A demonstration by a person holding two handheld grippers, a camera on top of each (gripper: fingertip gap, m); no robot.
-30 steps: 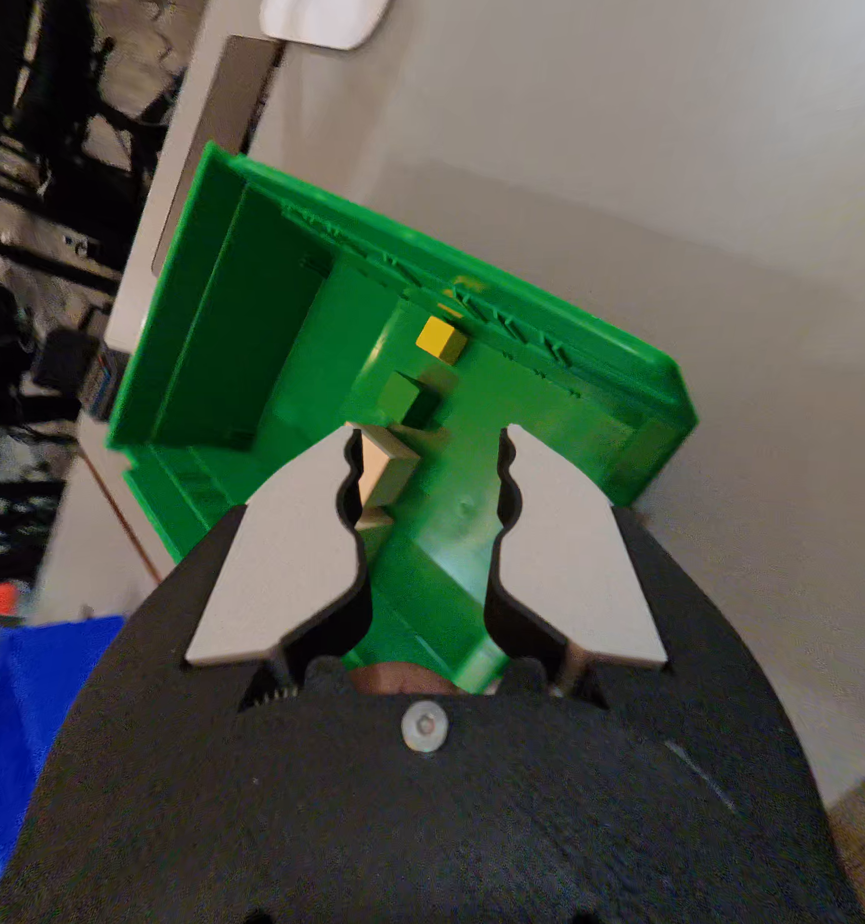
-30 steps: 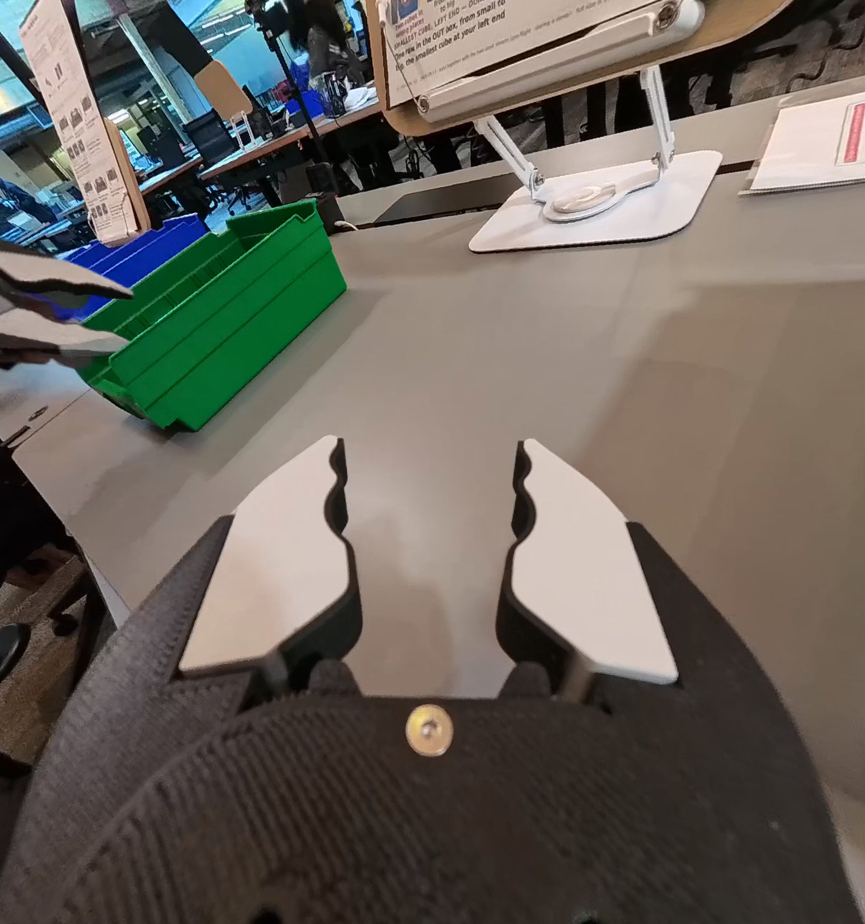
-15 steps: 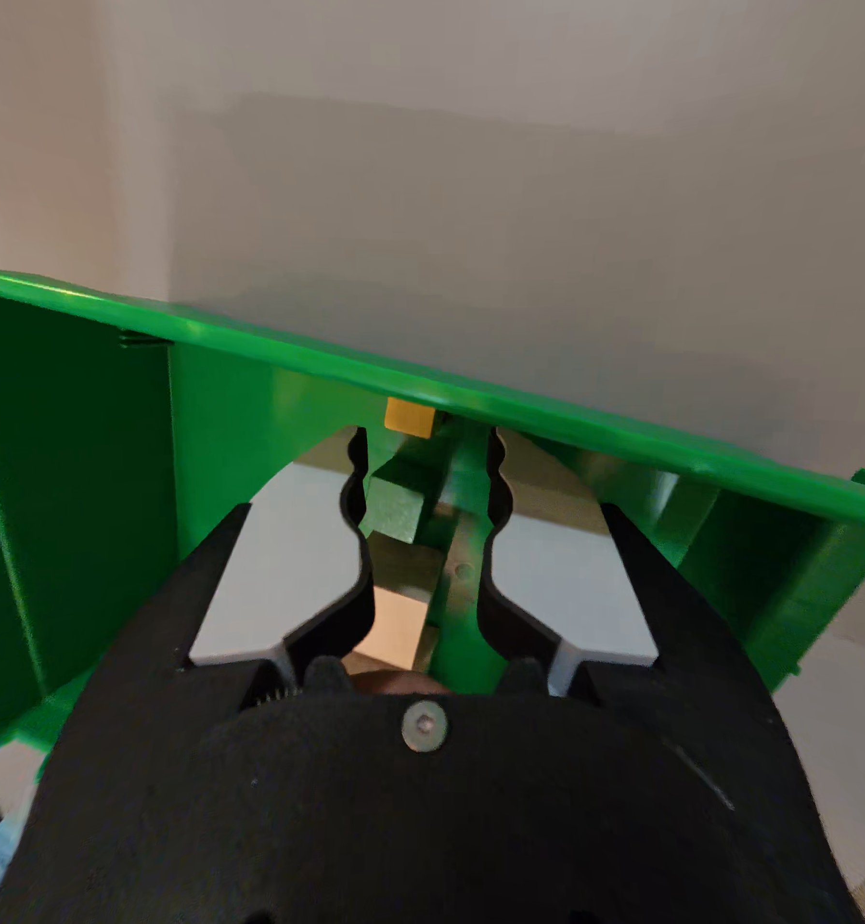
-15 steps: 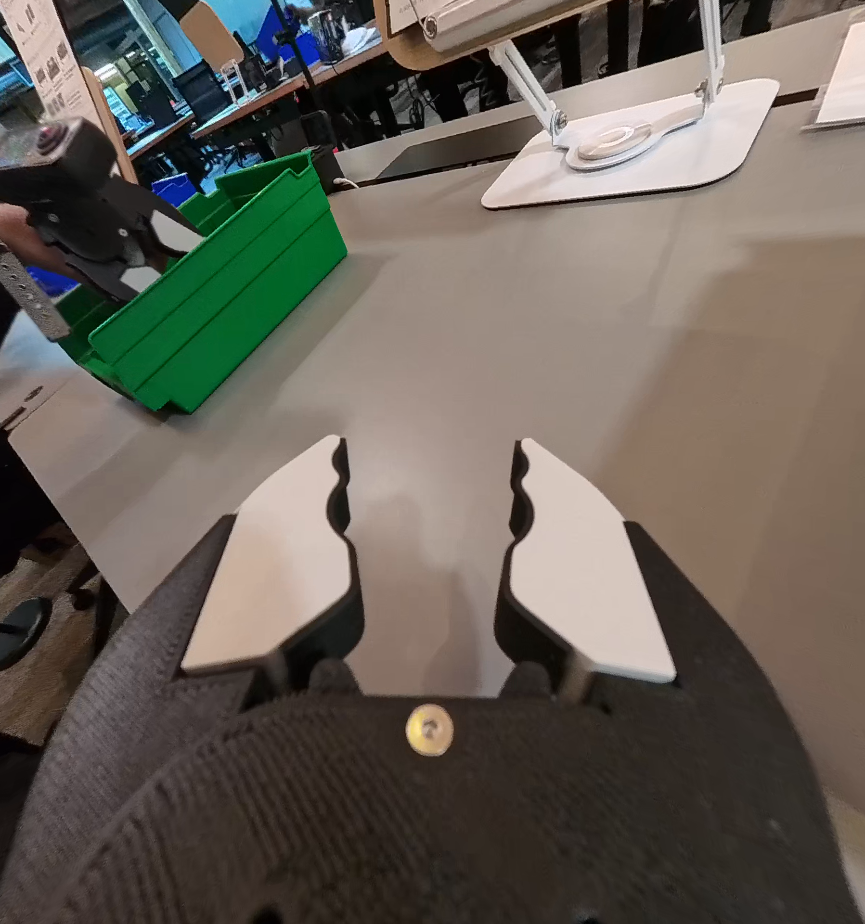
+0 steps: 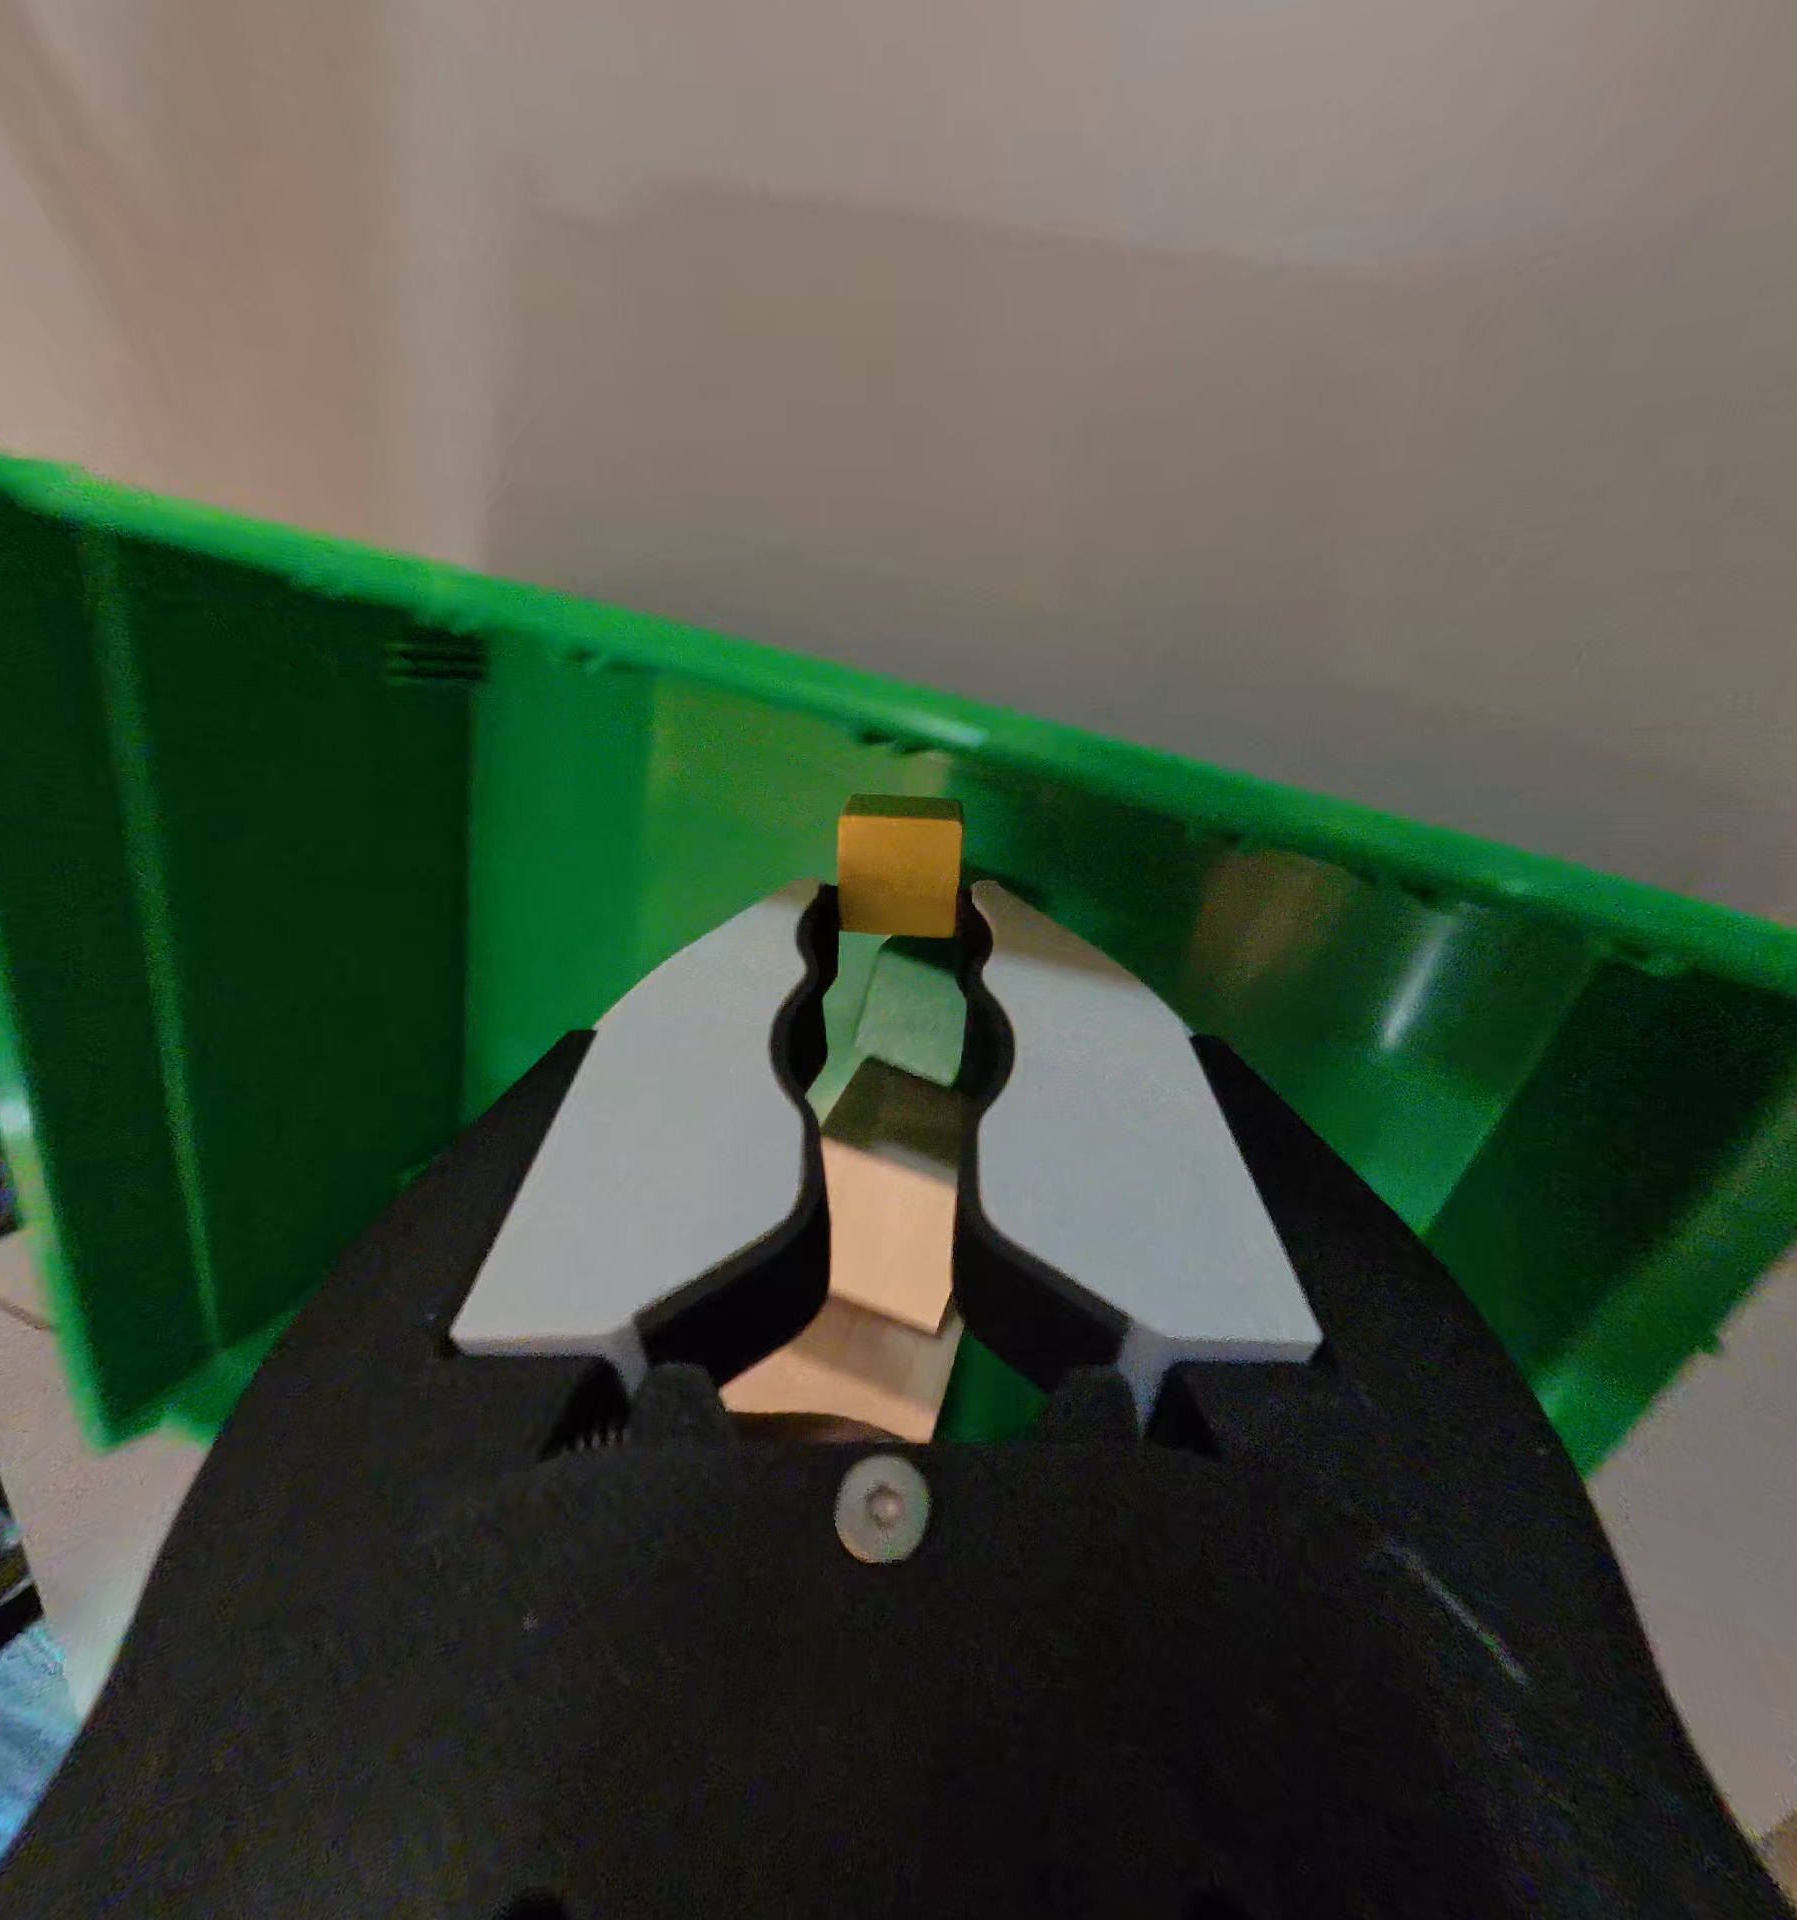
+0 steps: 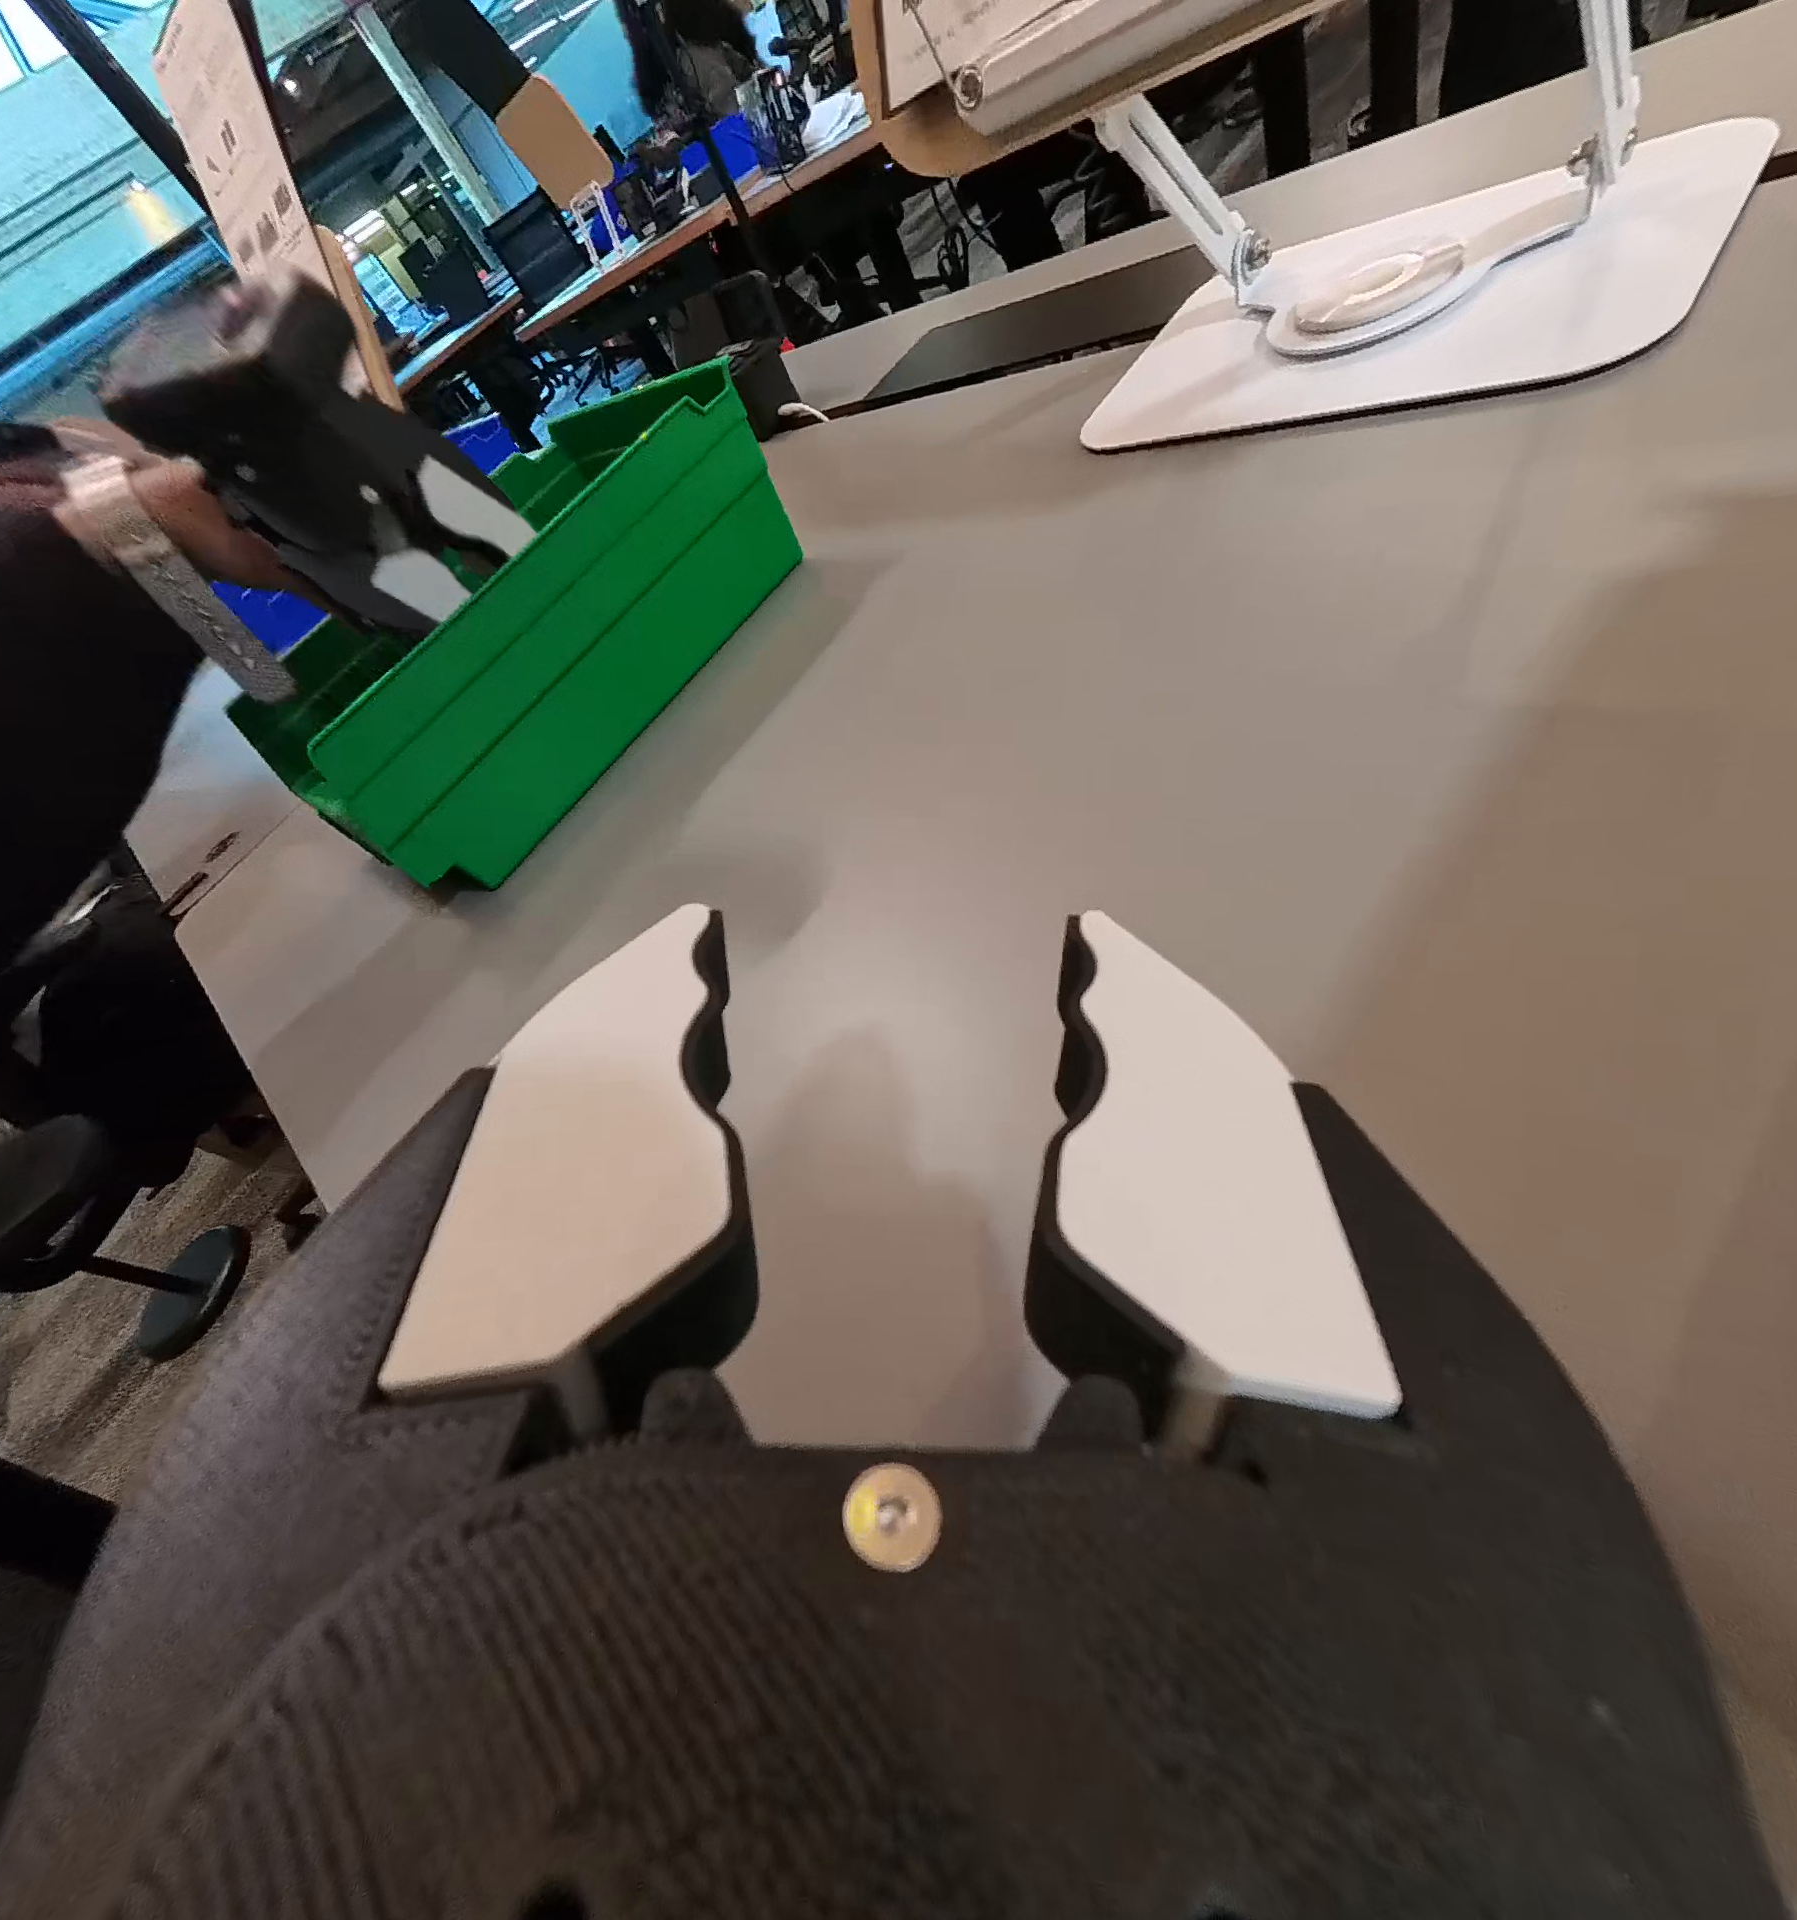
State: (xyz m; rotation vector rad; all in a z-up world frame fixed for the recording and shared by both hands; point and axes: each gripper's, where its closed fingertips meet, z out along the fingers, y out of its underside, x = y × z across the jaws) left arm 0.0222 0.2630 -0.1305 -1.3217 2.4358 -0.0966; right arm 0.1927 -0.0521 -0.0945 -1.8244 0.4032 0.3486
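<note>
1. The left hand-held gripper [image 5: 899, 891] reaches down into a green bin [image 5: 250, 935], its jaws drawn in on a small yellow cube [image 5: 899, 881] that sits right between the fingertips [image 5: 987, 899] at 12 o'clock from the gripper body. The tips flank the cube's two sides and look to be touching it.
2. Under the narrow gap between the jaws lie other blocks on the bin floor: a green cube [image 5: 909, 1023] just below the yellow one, then a pale tan block [image 5: 889, 1236] toward 6 o'clock.
3. The bin's far wall runs across the left wrist view behind the cube, from 9 o'clock to 3 o'clock, and beyond it lies the grey table [image 5: 1185, 416].
4. In the right wrist view the right hand-held gripper [image 6: 892, 935] hovers over the bare table [image 6: 1289, 727] with its jaws set well apart and nothing between them.
5. From there the green bin [image 6: 582, 665] stands at 10 o'clock, well apart from the right gripper, with the left hand-held gripper [image 6: 478, 540] dipping into it over the near wall and a person's hand [image 6: 187, 520] behind it.
6. A white stand base [image 6: 1496, 312] rests on the table at 1 o'clock, well beyond the bin.
</note>
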